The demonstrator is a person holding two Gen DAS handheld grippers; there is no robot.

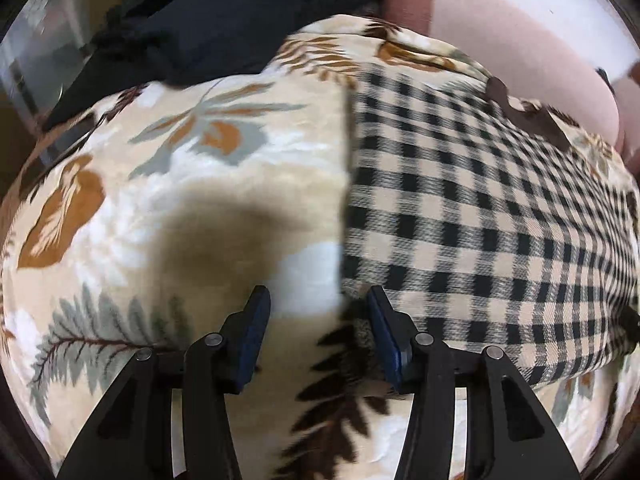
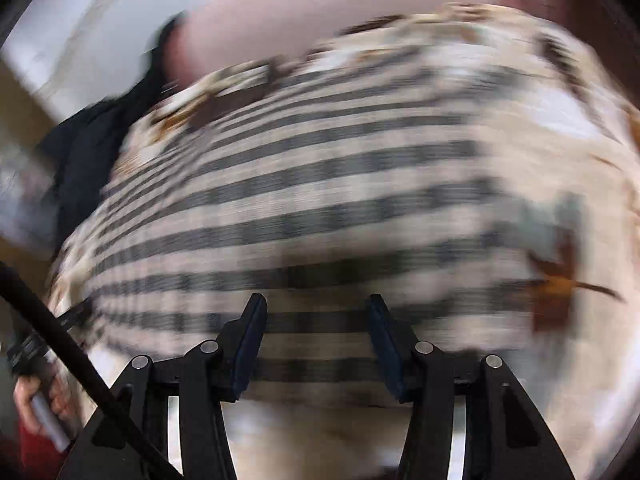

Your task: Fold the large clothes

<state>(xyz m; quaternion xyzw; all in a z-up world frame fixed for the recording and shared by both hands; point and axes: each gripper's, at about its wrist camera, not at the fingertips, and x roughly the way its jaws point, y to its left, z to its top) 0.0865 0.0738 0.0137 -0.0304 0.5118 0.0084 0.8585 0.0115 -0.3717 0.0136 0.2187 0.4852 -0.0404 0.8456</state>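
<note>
- Nearest the lens, the left gripper (image 1: 318, 300) hangs with its jaws wide apart and nothing between them, poised just above the bedding.
- Directly ahead of its right fingertip lies the checked garment (image 1: 472, 216), a beige-and-black cloth spread flat; its straight left edge runs away from the gripper, up the middle of the view.
- Under the left gripper and off to its left stretches the leaf-print blanket (image 1: 168, 168), the soft surface bearing the garment; the tool's shadow falls on it just in front of the jaws.
- The right gripper (image 2: 316, 304) is likewise fully open and empty, hovering over the checked cloth, which fills the view ahead; heavy blur hides any hem or corner there.
- Judged from this, the step in hand is taking hold for a fold: each gripper would do well to drop onto a garment edge, pinch one layer only, and avoid catching the plush blanket beneath.
- Lifting both sides together should keep the fold square.
- Farther off, beyond the blanket and to the left gripper's left, a dark garment (image 1: 224, 16) lies heaped.
</note>
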